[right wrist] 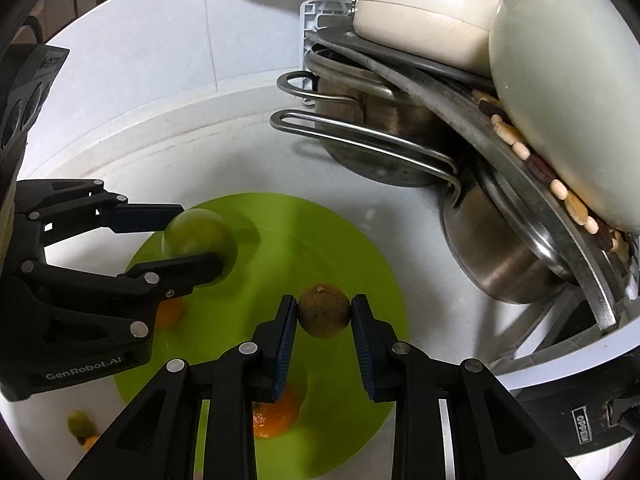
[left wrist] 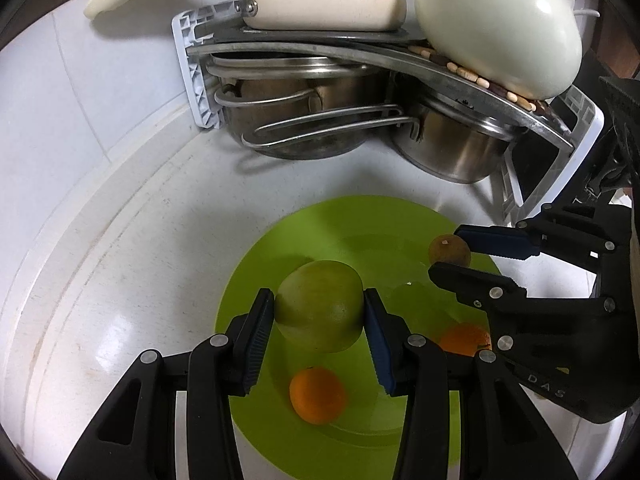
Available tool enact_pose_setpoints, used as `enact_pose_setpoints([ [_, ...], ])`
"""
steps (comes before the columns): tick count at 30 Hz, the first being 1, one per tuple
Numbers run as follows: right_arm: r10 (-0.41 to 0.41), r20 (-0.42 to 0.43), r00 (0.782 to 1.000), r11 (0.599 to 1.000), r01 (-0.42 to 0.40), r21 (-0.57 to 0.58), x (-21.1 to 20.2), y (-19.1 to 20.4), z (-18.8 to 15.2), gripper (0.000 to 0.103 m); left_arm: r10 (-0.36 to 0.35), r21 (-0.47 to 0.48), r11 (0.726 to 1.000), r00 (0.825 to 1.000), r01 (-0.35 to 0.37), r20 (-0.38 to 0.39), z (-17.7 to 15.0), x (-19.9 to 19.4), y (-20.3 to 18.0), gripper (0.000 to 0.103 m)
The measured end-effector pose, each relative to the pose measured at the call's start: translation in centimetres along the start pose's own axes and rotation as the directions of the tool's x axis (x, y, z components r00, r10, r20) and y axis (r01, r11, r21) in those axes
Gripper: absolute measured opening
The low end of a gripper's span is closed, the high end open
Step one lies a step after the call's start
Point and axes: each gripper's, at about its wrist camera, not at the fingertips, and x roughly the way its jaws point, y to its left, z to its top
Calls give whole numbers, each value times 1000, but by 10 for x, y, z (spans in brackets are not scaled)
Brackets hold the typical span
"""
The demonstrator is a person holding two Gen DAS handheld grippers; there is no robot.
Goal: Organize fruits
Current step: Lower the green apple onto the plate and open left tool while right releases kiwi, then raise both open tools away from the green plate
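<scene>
Glossy plastic plate (left wrist: pixel 256 280); shiny steel pots (left wrist: pixel 460 148).

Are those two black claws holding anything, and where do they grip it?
Yes. The left gripper pinches the green fruit by its two sides. The right gripper pinches the small brown fruit by its sides, above the green plate.

Two oranges (left wrist: pixel 317 395) (left wrist: pixel 464 339) lie below the grippers, one green fruit (left wrist: pixel 320 310), one brown fruit (right wrist: pixel 324 311) (each clamped), one green plate (left wrist: pixel 256 296).
</scene>
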Motion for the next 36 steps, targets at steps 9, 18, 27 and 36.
enact_pose_setpoints([
  [9, 10, -16, 1000, 1000, -10, 0, 7, 0, 1, 29, -4, 1, 1000, 1000, 4, -19, 0, 5, 0, 45],
  [18, 27, -22, 999, 999, -26, 20, 7, 0, 0, 37, -1, -3, 1000, 1000, 1, -7, 0, 0, 0, 45],
  [27, 18, 6, 1000, 999, -18, 46, -11, 0, -6, 37, 26, -5, 1000, 999, -26, 37, -4, -24, -1, 45],
  [36, 13, 98, 995, 998, -19, 60, -56, 10, -17, 37, 42, -23, 999, 990, -39, 137, -14, -78, -6, 47],
])
